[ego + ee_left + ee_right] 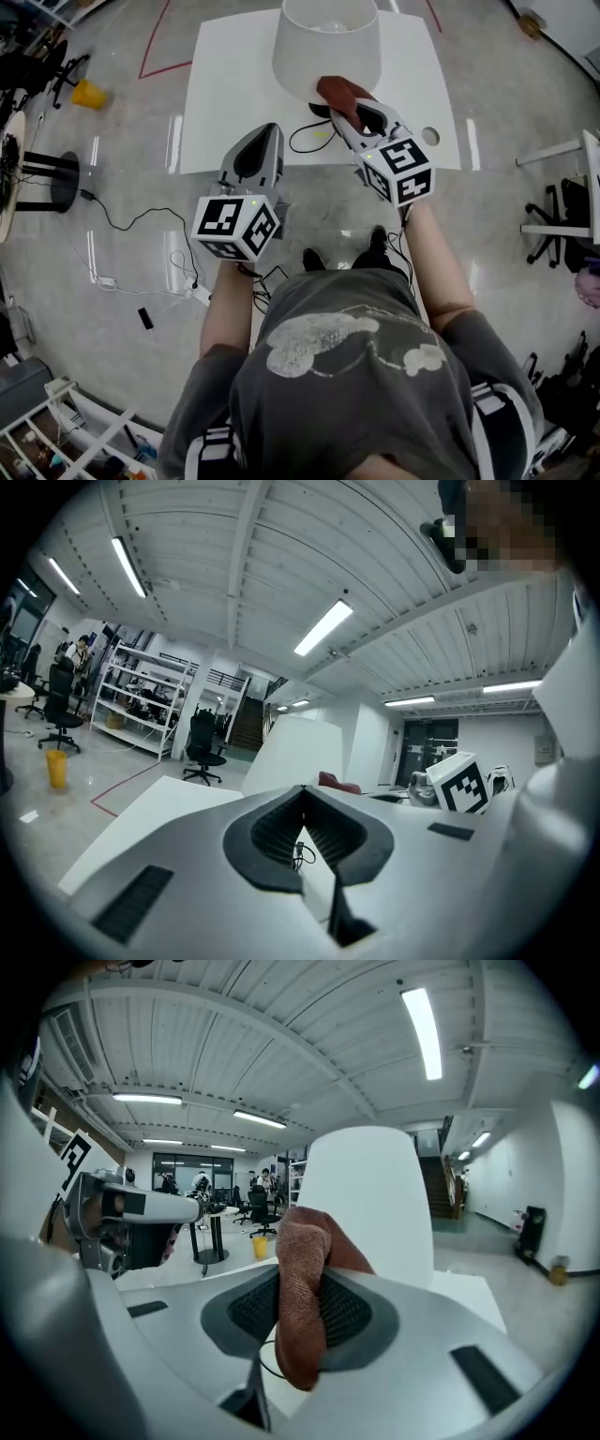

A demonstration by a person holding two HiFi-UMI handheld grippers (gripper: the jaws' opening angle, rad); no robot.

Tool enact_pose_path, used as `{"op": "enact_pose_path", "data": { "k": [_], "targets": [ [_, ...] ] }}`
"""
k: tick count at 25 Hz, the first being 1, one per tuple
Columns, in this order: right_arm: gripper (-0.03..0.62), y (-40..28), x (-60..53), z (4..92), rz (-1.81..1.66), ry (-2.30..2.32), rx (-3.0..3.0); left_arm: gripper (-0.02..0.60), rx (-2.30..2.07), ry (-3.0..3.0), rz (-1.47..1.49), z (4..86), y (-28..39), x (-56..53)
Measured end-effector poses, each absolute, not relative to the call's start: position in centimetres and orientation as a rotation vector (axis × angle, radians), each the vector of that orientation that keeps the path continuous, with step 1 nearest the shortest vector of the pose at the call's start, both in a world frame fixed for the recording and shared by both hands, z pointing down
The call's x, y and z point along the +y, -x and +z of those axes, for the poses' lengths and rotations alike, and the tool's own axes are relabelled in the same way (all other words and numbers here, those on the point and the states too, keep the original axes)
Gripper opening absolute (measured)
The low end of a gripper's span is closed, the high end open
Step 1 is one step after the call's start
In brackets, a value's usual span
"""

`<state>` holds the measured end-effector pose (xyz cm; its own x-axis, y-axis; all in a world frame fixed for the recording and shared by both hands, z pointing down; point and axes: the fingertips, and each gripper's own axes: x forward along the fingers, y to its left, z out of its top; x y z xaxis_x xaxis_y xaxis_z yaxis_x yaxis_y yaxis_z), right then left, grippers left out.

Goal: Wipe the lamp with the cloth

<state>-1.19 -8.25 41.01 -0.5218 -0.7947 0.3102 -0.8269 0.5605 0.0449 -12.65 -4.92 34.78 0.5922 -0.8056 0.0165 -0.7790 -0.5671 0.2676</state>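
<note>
In the head view, a white drum-shaded lamp (328,47) stands at the far side of the white counter (234,94). The right tool (352,112) holds a rust-brown terry cloth (336,91) at the shade's near side. The left tool (270,131) hovers nearer, to the left.

In the left gripper view, the left tool's (302,794) jaws meet at their tips with nothing between them.

In the right gripper view, the right tool's (305,1241) jaws are clamped on the cloth (302,1316), and the lamp (370,1204) is just beyond.

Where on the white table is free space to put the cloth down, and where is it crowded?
Free: the table's left part, between its left edge and the lamp; also a narrower strip right of the lamp. Crowded: the front middle, with the black cord, the right gripper and the cloth.
</note>
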Motion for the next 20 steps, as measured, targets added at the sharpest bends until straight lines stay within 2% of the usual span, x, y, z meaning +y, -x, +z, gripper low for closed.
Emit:
{"op": "enact_pose_path", "data": {
  "k": [10,20],
  "targets": [
    [0.097,-0.2,-6.3,43.8,0.248,-1.299,-2.483,0.008,-1.346,-2.533,-0.133,36.1,12.1,-4.3],
    [0.097,1.0,-6.1,38.4,0.196,-1.26,-2.648,0.008,-1.46,-2.536,-0.135,33.3,12.9,-6.0]
  ]
}}
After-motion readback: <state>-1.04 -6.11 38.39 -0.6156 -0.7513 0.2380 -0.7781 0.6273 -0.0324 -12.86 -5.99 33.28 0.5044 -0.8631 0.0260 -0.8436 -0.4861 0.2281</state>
